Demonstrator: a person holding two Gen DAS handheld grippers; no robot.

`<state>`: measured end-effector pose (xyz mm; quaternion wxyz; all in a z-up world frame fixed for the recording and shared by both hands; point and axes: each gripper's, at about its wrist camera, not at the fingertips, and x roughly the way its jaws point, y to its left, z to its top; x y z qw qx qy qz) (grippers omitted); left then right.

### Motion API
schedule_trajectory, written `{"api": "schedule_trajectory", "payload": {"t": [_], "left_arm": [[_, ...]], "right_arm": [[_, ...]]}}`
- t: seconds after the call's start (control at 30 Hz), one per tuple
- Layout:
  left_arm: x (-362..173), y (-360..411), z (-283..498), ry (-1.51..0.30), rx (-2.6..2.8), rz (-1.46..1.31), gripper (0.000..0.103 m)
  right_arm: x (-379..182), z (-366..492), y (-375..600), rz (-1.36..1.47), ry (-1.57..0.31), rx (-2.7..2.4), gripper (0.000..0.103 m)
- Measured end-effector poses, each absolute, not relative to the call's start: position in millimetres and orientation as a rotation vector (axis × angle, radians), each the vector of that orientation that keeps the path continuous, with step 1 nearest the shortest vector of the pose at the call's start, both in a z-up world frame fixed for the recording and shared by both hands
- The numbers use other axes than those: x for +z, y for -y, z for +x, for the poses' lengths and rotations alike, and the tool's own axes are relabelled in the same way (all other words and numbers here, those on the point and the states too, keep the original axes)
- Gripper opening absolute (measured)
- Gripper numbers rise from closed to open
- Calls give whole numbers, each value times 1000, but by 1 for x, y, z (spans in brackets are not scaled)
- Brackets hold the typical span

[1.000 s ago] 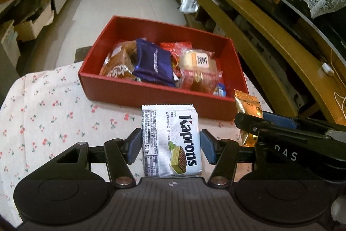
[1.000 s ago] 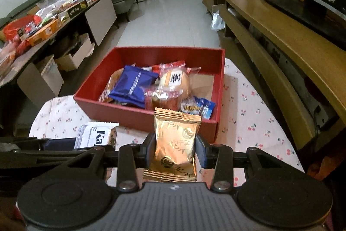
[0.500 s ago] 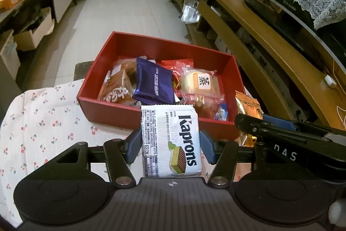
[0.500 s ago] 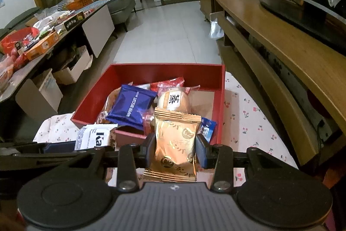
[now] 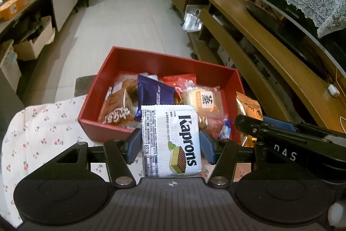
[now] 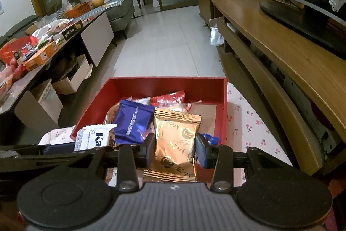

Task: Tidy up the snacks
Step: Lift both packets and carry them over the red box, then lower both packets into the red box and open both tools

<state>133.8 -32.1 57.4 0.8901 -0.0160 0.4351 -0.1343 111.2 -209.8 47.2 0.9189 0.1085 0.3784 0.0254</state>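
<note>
My left gripper (image 5: 169, 144) is shut on a white Kaprons wafer pack (image 5: 170, 140), held over the near wall of the red box (image 5: 151, 60). My right gripper (image 6: 175, 149) is shut on a gold snack pouch (image 6: 176, 140), also above the box's near edge (image 6: 213, 172). The box (image 6: 168, 83) holds several packets: a blue biscuit pack (image 6: 132, 121), a brown cake (image 5: 117, 110), a round bun (image 5: 201, 99) and red wrappers (image 6: 169, 99). Each gripper shows in the other's view: the right one (image 5: 246, 122) beside the wafer pack, the left one (image 6: 71, 147) with the wafer pack (image 6: 93, 138).
The box rests on a cloth with a cherry print (image 5: 39, 129) (image 6: 248, 125). A long wooden TV bench (image 6: 281, 53) runs along the right. A low table (image 6: 43, 47) piled with goods stands at the left, cardboard boxes (image 6: 71, 79) beneath it. Tiled floor (image 5: 129, 21) lies beyond.
Both grippers have moved forward and up with their packs, from in front of the box to over its near edge. The box now looks lower and closer in both views.
</note>
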Motion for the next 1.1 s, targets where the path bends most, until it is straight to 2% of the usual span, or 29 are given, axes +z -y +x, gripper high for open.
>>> {"api": "schedule_trajectory", "payload": {"t": [0.4,1.1], "left_arm": [[59,31,164,-874,-258,-24,64],[20,20,227,-908,-191,-40,64]], "right_arm": [[45,148,209,237,-767,67,55],[1,226,192,215,-826,70,56]]}}
